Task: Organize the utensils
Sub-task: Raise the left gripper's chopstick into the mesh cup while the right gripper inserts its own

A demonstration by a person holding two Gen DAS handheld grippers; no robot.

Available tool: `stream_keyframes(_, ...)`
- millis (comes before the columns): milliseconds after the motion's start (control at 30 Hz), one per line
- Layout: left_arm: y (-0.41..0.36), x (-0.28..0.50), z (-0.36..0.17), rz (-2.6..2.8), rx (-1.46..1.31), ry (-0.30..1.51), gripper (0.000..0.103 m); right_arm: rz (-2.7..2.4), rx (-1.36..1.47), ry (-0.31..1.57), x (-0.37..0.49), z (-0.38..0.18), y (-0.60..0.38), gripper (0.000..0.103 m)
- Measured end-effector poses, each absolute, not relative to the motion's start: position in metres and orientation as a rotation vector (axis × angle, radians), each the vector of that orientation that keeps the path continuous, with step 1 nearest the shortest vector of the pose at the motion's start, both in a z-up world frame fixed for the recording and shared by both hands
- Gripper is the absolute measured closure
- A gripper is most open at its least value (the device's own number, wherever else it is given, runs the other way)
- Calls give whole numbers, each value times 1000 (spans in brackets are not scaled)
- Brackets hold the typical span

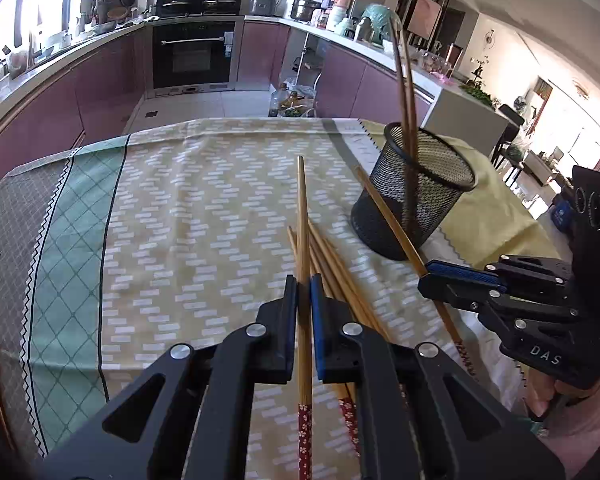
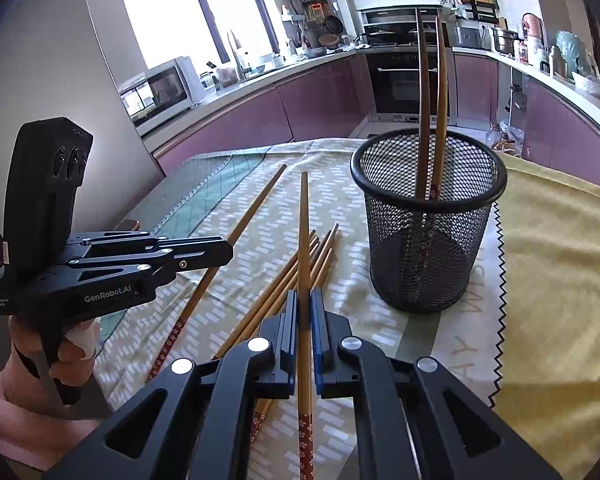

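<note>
From your left wrist camera, your left gripper (image 1: pixel 304 292) is pinched shut on a single bamboo chopstick (image 1: pixel 302 216), which runs forward between the blue pads with its red patterned end toward you. Beneath it a loose bundle of chopsticks (image 1: pixel 340 276) lies on the tablecloth (image 1: pixel 180 200). To the right stands the black mesh holder (image 1: pixel 416 192) with two chopsticks already upright in it. Your right gripper (image 1: pixel 456 280) is near the holder's base, clamped on its own chopstick.

You are, by my reading, at the carry step: each tool has a stick picked up, neither yet in the holder. Next you need to tip each stick steeply and bring its end over the rim, one at a time so they do not clash with each other or with the two standing sticks.

From your right wrist camera, your right gripper (image 2: pixel 305 300) is pressed shut on a chopstick (image 2: pixel 304 232) that points past the bundle (image 2: pixel 300 272) on the cloth. The mesh holder (image 2: pixel 428 220) stands just right of it, upright, on the cloth beside a yellow towel (image 2: pixel 560 280). Your left gripper (image 2: pixel 204 252) appears at left, holding its stick.

The table wears a patterned beige and green cloth (image 2: pixel 340 184). Behind is a kitchen with mauve cabinets (image 2: pixel 260 120), a built-in oven (image 2: pixel 400 80), a microwave (image 2: pixel 168 88) and a bright window (image 2: pixel 172 12).
</note>
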State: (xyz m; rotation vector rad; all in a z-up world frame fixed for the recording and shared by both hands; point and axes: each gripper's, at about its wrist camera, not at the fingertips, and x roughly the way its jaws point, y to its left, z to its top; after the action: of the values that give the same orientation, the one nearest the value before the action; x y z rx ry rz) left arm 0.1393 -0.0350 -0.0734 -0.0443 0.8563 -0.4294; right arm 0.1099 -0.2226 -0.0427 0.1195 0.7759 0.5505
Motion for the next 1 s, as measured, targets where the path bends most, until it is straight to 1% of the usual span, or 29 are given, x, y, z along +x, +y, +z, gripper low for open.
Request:
stream_keyframes(533, -27, 108, 14, -580, -140, 655, 95, 560, 224, 602, 111, 9, -265, 97)
stream_keyframes(1000, -62, 133, 83, -626, -154, 500, 95, 516, 191, 431, 124, 73, -296, 98)
